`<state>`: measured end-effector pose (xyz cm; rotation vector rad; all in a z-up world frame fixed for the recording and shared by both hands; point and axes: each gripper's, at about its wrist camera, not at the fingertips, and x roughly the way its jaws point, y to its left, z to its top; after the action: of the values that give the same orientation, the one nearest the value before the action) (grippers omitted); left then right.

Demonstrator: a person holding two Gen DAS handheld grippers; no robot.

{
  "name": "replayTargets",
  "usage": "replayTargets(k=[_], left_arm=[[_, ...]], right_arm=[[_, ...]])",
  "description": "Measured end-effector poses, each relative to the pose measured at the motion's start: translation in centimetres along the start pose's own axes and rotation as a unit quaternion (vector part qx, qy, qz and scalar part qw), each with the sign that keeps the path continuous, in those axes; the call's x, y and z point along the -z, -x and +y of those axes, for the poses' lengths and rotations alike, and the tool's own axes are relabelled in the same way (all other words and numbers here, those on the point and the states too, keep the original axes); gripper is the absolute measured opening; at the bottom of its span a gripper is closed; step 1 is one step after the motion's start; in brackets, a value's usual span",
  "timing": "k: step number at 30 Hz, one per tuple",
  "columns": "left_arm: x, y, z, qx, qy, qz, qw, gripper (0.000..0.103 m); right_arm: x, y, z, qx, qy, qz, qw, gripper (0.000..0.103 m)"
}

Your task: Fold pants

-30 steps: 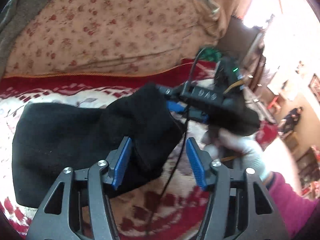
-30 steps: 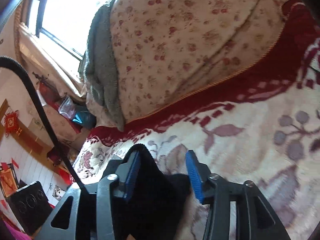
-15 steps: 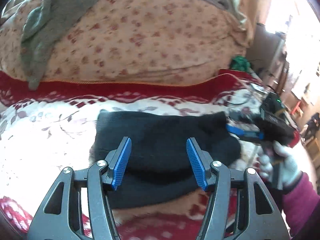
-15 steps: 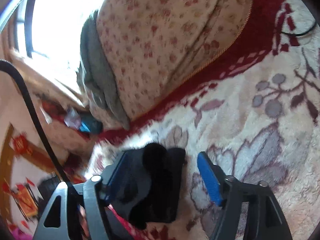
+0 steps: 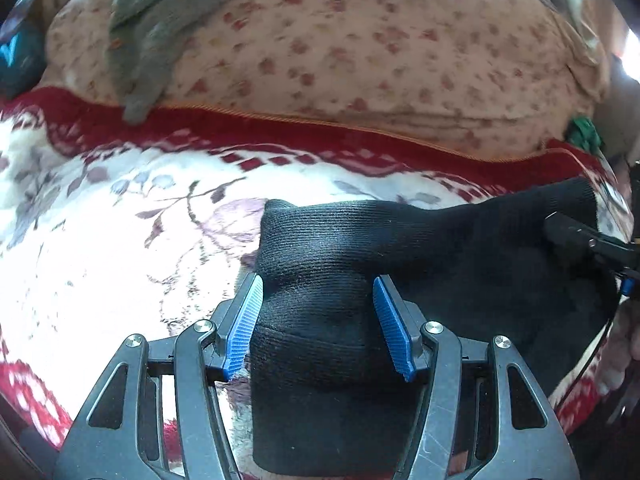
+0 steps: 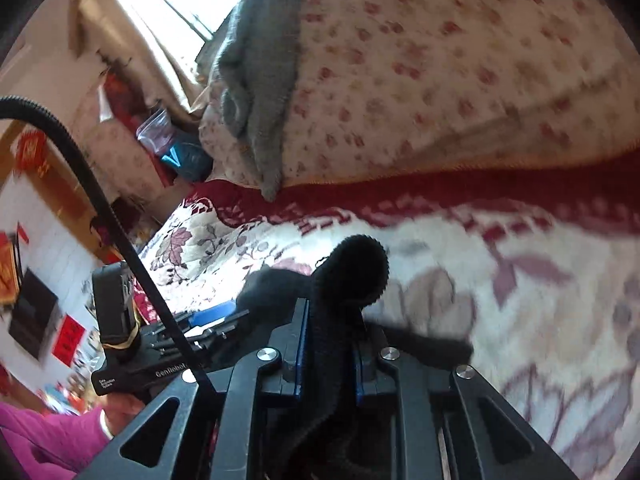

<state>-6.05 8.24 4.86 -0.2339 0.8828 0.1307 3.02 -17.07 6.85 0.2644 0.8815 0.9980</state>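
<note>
A: Item one, the black pants (image 5: 420,280). Location?

B: Lying on the flowered blanket (image 5: 100,260), already doubled into a thick band. In the left wrist view it runs from 6 o'clock out to 3 o'clock.

A: Left gripper (image 5: 318,320)?

B: Jaws released, standing wide, the near fold of the pants between the blue pads (image 5: 244,324) but not pinched. I judge it is set there to take or pin that end while the other end is drawn over.

A: Right gripper (image 6: 330,344)?

B: Jaws closing, clenched on a bunched ridge of the pants, which bulges out above the tips toward 12 o'clock. Probably the carrying grip for the next fold.

A: Edges?

B: The left end of the cloth is a clean rounded fold near centre frame; the far corner at 3 o'clock is raised by the right gripper.

A: Open room?

B: Bare blanket from 9 to 11 o'clock, broad enough to lay a fold. At 12 o'clock a floral quilt (image 5: 380,60) rises past the red border (image 5: 280,128), with a grey garment (image 5: 148,40) draped at 11. A black cable (image 6: 92,184) hangs at 9 o'clock in the right wrist view; it could snag.
</note>
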Motion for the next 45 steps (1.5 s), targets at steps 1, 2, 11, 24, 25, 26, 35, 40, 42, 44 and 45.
replayTargets(k=[1, 2, 11, 24, 25, 26, 35, 40, 42, 44, 45], left_arm=[[0.0, -0.1, 0.1, -0.004, 0.008, -0.003, 1.0, 0.057], [-0.1, -0.1, 0.0, -0.007, 0.01, -0.006, 0.9999, 0.057], [0.6, -0.6, -0.8, -0.028, 0.003, -0.027, 0.9993, 0.062], [1.8, 4.7, -2.3, 0.049, -0.016, -0.03, 0.9982, 0.062], [2.0, 4.8, -2.6, 0.05, -0.019, -0.031, 0.9981, 0.062], [2.1, 5.0, -2.8, 0.054, -0.02, -0.031, 0.9979, 0.062], [3.4, 3.8, -6.9, 0.085, -0.06, -0.009, 0.9945, 0.062], [4.2, 3.0, -7.9, 0.09, -0.074, 0.004, 0.9932, 0.062], [4.2, 2.8, -7.7, 0.094, -0.068, 0.007, 0.9932, 0.062], [4.3, 2.6, -7.5, 0.099, -0.061, 0.009, 0.9932, 0.062], [4.3, 2.5, -7.5, 0.099, -0.06, 0.009, 0.9933, 0.062]], right_arm=[[-0.2, -0.2, -0.1, 0.0, 0.0, -0.002, 1.0, 0.016], [-0.1, -0.4, -0.6, 0.012, -0.006, 0.002, 1.0, 0.016], [4.5, 2.6, -4.9, 0.027, -0.114, -0.023, 0.993, 0.034], [5.2, 5.7, -0.5, 0.042, -0.066, -0.012, 0.997, 0.045], [5.3, 5.9, -0.2, 0.046, -0.064, -0.017, 0.997, 0.045], [5.3, 6.1, -0.2, 0.044, -0.065, -0.021, 0.997, 0.045], [6.6, 4.5, 0.7, 0.033, -0.053, 0.023, 0.998, 0.032], [7.1, 3.6, 1.6, 0.043, -0.004, 0.03, 0.999, 0.016], [7.6, 3.6, 1.0, 0.049, -0.01, 0.035, 0.998, 0.015], [8.1, 3.4, 0.1, 0.054, -0.023, 0.042, 0.997, 0.015], [8.5, 3.2, -0.3, 0.054, -0.029, 0.044, 0.997, 0.015]])
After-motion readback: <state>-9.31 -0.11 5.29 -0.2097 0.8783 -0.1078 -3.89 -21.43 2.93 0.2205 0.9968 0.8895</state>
